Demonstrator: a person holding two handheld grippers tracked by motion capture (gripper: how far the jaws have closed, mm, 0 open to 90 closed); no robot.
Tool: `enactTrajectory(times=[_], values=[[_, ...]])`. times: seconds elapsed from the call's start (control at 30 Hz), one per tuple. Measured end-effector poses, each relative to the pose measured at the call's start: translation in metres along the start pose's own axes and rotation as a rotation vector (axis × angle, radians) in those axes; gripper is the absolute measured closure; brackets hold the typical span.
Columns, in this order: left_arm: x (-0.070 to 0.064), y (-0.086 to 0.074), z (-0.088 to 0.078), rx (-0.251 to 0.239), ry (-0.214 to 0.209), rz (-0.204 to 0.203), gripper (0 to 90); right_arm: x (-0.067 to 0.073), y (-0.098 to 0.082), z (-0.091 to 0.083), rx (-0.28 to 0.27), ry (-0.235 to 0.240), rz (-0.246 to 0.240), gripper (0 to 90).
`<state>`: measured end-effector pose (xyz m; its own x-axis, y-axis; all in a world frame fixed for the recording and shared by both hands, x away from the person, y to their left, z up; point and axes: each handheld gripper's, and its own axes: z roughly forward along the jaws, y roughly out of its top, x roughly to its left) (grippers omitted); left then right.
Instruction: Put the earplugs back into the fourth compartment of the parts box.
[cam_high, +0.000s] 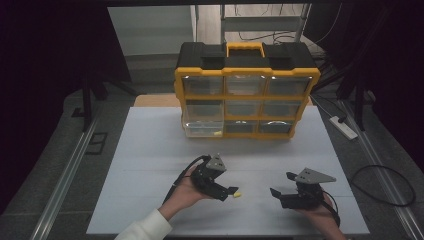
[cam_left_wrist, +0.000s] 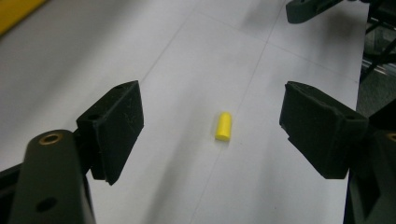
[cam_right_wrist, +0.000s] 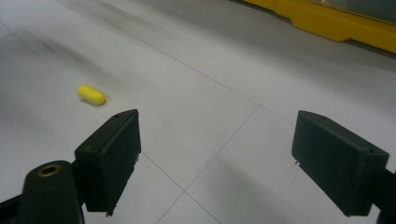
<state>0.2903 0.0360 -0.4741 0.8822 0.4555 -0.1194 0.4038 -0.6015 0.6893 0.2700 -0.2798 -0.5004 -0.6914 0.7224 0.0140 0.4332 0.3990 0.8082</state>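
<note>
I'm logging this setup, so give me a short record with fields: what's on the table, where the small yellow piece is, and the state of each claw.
surface: white table
storage: yellow-and-black drawer organizer, bottom-left drawer pulled out
small item: yellow cylinder, lying on the table, untouched
left claw: open, cylinder just ahead between its jaws
right claw: open, empty, apart from the cylinder

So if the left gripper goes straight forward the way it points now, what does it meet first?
Most likely the small yellow cylinder lying on the white table. The left gripper is open, and the cylinder sits just ahead between its jaw lines. The gripper's height above the table is unclear.
</note>
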Motion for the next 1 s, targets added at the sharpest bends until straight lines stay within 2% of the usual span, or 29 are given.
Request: enactTrajectory(times=[0.13,0.27,0.37,0.67,1.0], values=[[-0.003,0.001,0.009,0.029,-0.013,0.011,20.9,0.0,0.0,0.0,0.0,0.0,0.0,16.6],[-0.007,0.003,0.02,0.081,-0.02,0.048,21.0,0.0,0.0,0.0,0.0,0.001,0.001,16.6],[-0.009,0.004,0.029,0.111,-0.021,0.059,20.8,0.0,0.0,0.0,0.0,0.001,0.0,16.6],[-0.012,0.005,0.049,0.175,-0.025,0.071,20.9,0.0,0.0,0.0,0.002,0.002,0.0,16.6],[-0.014,0.003,0.059,0.222,-0.01,0.089,23.3,0.0,0.0,0.0,0.003,0.003,-0.001,16.6]])
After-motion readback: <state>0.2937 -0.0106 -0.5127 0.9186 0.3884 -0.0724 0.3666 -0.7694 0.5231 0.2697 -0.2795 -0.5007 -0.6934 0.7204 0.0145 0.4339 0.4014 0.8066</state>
